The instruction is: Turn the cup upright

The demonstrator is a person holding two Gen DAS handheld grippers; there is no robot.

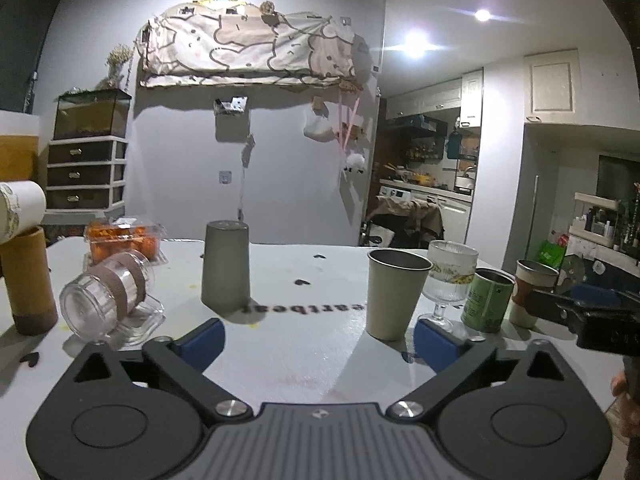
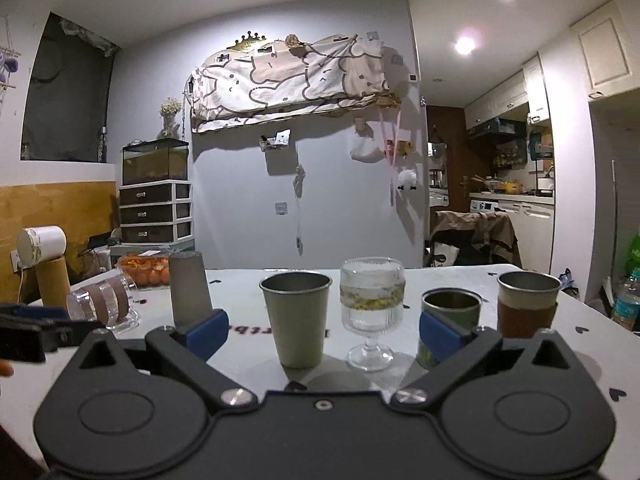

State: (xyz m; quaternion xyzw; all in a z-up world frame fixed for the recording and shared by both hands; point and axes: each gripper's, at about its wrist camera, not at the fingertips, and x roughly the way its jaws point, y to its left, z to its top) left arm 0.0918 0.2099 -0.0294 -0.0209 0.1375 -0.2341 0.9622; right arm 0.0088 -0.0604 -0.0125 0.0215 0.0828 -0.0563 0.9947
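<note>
Going L to R on the white bench [image 1: 304,360]: a brown tube [image 1: 28,280] stands at the far L w/ a white roll [image 1: 18,208] lying on top. Next is a clear glass cup w/ 2 brown bands [image 1: 108,294], lying on its side, mouth toward the camera, resting on a clear tray. Behind it sits a box of orange fruit [image 1: 124,240].

Then the grey cup [image 1: 226,266]. It stands upside down, flat bottom up, mouth on the bench. I think this is the 1 to flip, but the glass cup on its side may need it too. Can't tell which comes 1st.

To the R are 4 cups that are already up the right way: a beige metal cup [image 2: 296,318], a stemmed glass [image 2: 372,312], a green can [image 2: 450,320] and a cup w/ a brown sleeve [image 2: 528,304].

The left tool [image 1: 318,344] is wide open and holds nothing. It sits low, near the bench edge, w/ the grey cup a bit ahead, just L of its middle. The right tool [image 2: 324,338] is wide open too, empty, and faces the beige cup and the stemmed glass.

So: 4 cups look done. The grey cup is not touched yet and still has to be grabbed, turned over and set down. No grab has begun.
</note>
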